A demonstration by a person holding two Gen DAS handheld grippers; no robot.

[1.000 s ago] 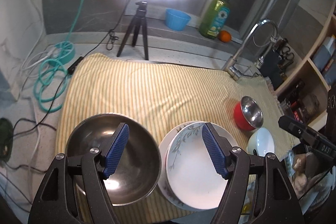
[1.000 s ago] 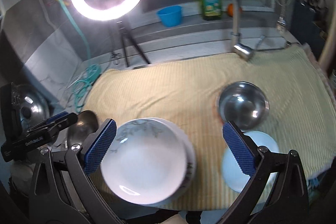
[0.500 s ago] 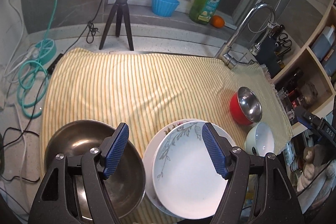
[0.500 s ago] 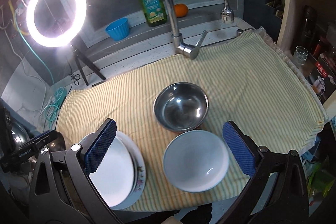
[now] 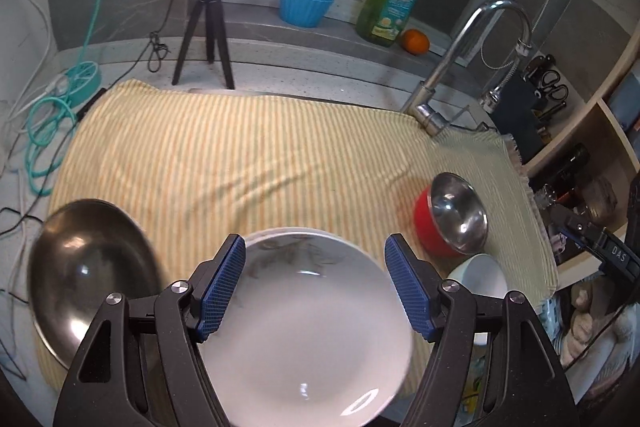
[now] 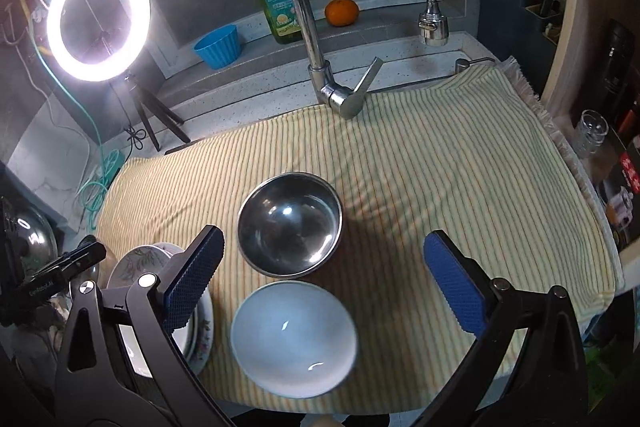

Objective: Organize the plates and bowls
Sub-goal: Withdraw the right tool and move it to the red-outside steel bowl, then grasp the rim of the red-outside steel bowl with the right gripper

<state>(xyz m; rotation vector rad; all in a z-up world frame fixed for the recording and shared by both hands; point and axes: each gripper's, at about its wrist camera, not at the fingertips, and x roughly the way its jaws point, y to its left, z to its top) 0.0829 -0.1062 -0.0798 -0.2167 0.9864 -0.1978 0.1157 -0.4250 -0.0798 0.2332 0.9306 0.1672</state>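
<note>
A: Left wrist: left gripper (image 5: 316, 289) jaws apart, empty, over the near plates (image 5: 304, 339); big steel bowl (image 5: 88, 279) left

B: Right gripper (image 6: 320, 285) spread wide, empty, above white bowl (image 6: 294, 337); steel bowl (image 6: 290, 223) just beyond, on the cloth (image 6: 420, 163)

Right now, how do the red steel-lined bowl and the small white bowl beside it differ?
The red steel-lined bowl has a shiny, mirror-like metal inside; the small white bowl is plain, glossy white. The red bowl's rim looks slightly wider. The red bowl stands farther back on the striped yellow cloth; the white bowl sits at its front edge. Both are upright and empty.
</note>
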